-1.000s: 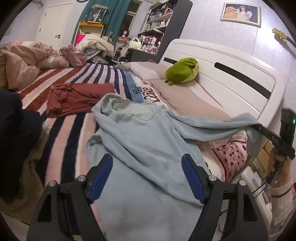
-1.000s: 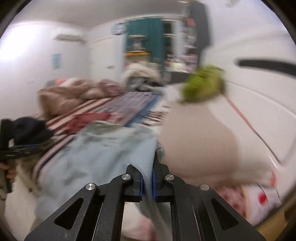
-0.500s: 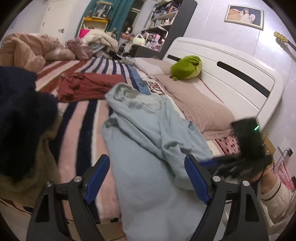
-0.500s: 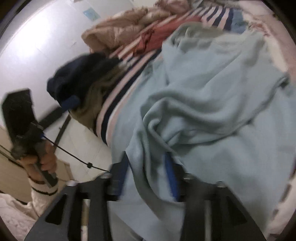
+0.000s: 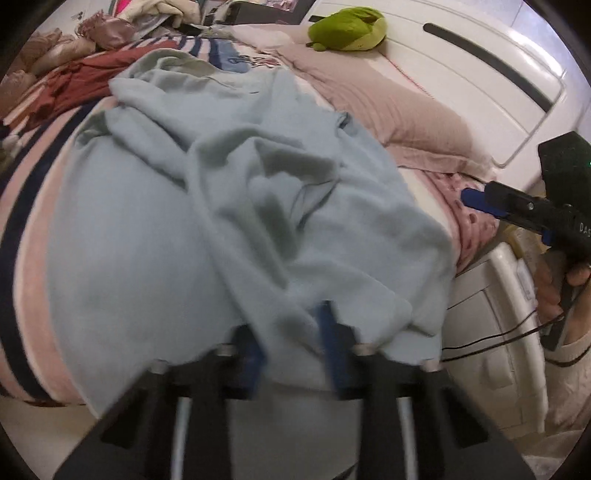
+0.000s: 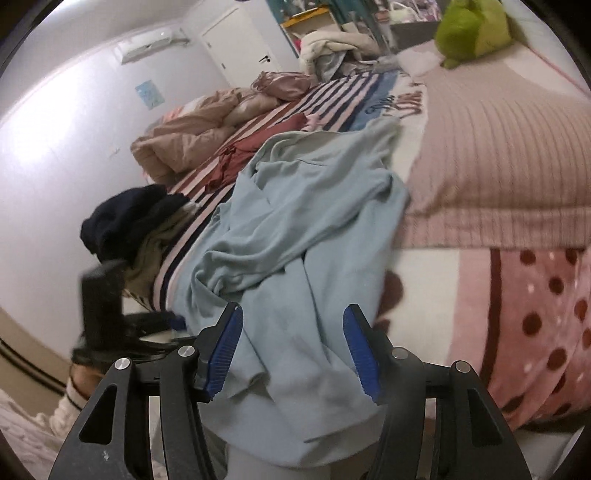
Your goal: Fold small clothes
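Light-blue sweatshirt (image 5: pixel 207 229) lies rumpled across the near part of my bed, over the striped blanket (image 6: pixel 325 99), with its hem spilling off the bed's near edge toward me and a sleeve bunched in folds over the middle. My left tongs (image 5: pixel 291 347) are closing on a fold of that hem: the blue pads (image 5: pixel 328 332) stand close together with cloth between them, though the picture is blurred there and I cannot tell whether they press it yet. My right tongs (image 6: pixel 293 350) stand with a wide gap, their jaws opening, and the blue fabric lies between and beneath the ribbed pads (image 6: pixel 221 350) without either pad pinching it (the cloth just passes under them). From the left wrist view I see my right hand (image 5: pixel 554 284) gripping its handle off the bed's right side, well apart from the sweatshirt.

Beyond the sweatshirt, a dark red garment (image 5: pixel 74 88) lies on the stripes. A ribbed pink pillow (image 6: pixel 498 155) sits just beside the sweatshirt, and a green plush toy (image 5: pixel 347 29) rests against the white headboard (image 5: pixel 461 74). A navy garment (image 6: pixel 125 221) tops a pile at the bed's left edge, and a polka-dot blanket (image 6: pixel 535 314) covers the right corner.
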Demonstrator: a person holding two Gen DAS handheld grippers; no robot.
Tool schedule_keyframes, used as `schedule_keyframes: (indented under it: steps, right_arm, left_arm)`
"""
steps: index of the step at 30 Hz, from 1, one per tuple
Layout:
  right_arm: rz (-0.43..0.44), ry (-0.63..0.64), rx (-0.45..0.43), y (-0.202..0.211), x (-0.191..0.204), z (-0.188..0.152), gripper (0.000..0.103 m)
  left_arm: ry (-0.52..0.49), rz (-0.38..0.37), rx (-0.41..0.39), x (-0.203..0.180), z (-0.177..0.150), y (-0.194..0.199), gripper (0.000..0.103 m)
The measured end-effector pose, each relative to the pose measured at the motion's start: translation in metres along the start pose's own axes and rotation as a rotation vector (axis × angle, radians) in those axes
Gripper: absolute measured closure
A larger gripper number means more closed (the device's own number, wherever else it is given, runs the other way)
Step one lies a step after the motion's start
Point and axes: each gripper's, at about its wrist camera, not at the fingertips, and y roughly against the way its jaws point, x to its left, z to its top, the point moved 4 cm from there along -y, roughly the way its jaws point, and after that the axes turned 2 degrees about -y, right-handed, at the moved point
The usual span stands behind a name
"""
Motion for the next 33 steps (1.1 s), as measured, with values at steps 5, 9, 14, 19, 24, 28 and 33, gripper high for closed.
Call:
schedule_keyframes:
  steps: [5, 9, 14, 19, 24, 28, 33]
  right_arm:
    - [0.022, -0.022, -0.025, 0.010, -0.012, -0.004, 0.050]
    - [0.003, -0.015, -0.032, 0.009, -0.014, -0.001, 0.050]
    - [-0.098, 0.021, -0.026, -0.006, -0.020, 0.010, 0.050]
    - [-0.201, 0.038, 0.042, -0.033, -0.027, 0.008, 0.050]
    - [-0.156, 0.005, 0.080, -0.048, -0.022, -0.003, 0.050]
    - [-0.155, 0.011, 0.073, -0.044, -0.018, -0.001, 0.050]
    - [-0.160, 0.011, 0.053, -0.031, -0.018, 0.001, 0.050]
  left_arm:
    - [-0.072, 0.048, -0.023, 0.016, 0.002, 0.049, 0.099]
    - [-0.099, 0.067, 0.037, 0.043, -0.003, 0.067, 0.099]
    - [-0.119, 0.166, 0.098, 0.071, -0.015, 0.060, 0.052]
    - [0.018, -0.060, -0.010, 0.073, -0.019, 0.067, 0.043]
    - [-0.052, -0.008, 0.005, 0.038, -0.026, 0.040, 0.043]
    - [-0.078, 0.112, 0.067, 0.036, -0.035, 0.023, 0.098]
    - [0.059, -0.029, -0.026, 0.065, -0.027, 0.066, 0.099]
